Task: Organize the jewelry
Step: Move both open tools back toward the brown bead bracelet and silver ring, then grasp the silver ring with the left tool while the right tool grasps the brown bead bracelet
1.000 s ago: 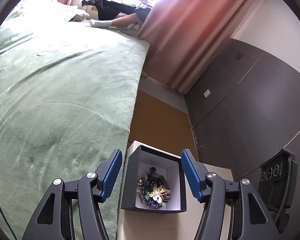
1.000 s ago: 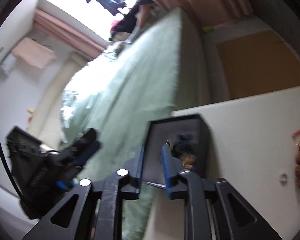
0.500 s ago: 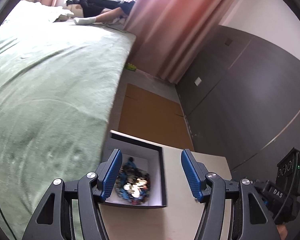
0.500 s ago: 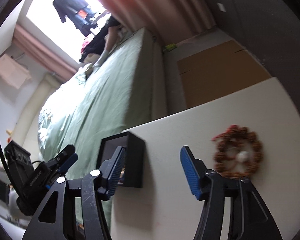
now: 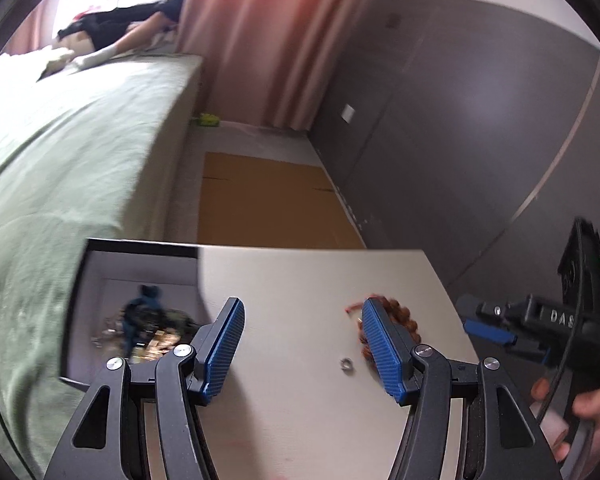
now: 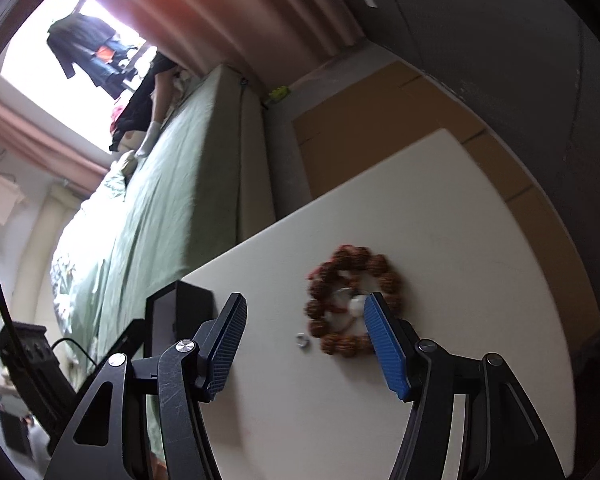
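Observation:
A black open box [image 5: 140, 264] holding a heap of jewelry [image 5: 144, 320] stands at the left end of the white table [image 5: 300, 276]. My left gripper [image 5: 300, 320] is open over bare tabletop, just right of the box, with nothing between its fingers. A brown bead bracelet [image 5: 406, 318] lies partly hidden behind its right finger, and a small silver ring [image 5: 346, 365] lies beside it. In the right wrist view my right gripper [image 6: 302, 320] is open above the ring [image 6: 302, 340], the bracelet [image 6: 352, 264] at its right finger and the box [image 6: 180, 312] to its left.
A green bed [image 5: 60, 160] runs along the table's left side. Brown cardboard [image 5: 268, 204] lies on the floor past the far edge, below a pink curtain and a dark grey wall [image 5: 460, 120]. A hand holds the right gripper [image 5: 480, 320] at the table's right edge.
Both grippers have swung rightward from the box toward the middle of the table. The right gripper's jaws went from nearly shut to open. The bracelet and ring came into the left view.

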`<action>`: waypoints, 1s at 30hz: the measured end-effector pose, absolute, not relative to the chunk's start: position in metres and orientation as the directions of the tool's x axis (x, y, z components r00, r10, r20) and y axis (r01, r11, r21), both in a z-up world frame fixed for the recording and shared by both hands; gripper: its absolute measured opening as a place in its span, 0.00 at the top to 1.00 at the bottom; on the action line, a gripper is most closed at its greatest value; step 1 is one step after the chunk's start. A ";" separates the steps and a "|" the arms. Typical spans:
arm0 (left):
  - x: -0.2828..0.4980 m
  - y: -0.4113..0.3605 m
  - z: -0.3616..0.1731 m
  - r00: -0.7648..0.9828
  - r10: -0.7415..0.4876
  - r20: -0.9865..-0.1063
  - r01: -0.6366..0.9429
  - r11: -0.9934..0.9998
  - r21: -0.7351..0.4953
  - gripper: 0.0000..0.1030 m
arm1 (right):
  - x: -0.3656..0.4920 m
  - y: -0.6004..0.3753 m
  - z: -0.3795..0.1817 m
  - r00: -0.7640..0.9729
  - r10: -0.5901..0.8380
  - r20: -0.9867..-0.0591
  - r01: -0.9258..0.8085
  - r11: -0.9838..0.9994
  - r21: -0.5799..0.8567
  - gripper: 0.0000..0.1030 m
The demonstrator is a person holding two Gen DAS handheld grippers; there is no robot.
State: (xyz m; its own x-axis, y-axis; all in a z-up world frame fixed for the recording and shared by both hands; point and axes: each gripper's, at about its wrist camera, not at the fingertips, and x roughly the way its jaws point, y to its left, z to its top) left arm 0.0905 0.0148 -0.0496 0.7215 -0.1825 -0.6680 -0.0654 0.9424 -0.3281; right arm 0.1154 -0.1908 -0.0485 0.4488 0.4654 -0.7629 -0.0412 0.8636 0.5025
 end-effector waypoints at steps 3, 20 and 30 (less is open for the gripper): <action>0.095 -0.003 -0.057 0.704 -0.191 -0.684 -0.038 0.952 -0.305 0.39 | 0.116 -0.206 -0.053 0.447 0.429 -0.785 -0.004 0.879 0.477 0.40; 0.117 -0.066 -0.118 0.567 -0.134 -0.813 0.067 0.991 -0.117 0.59 | 0.122 -0.240 -0.078 0.378 0.469 -0.798 0.085 0.841 0.534 0.40; 0.126 -0.079 -0.133 0.551 -0.114 -0.827 0.077 0.993 -0.086 0.65 | 0.126 -0.250 -0.082 0.380 0.467 -0.798 0.122 0.830 0.544 0.40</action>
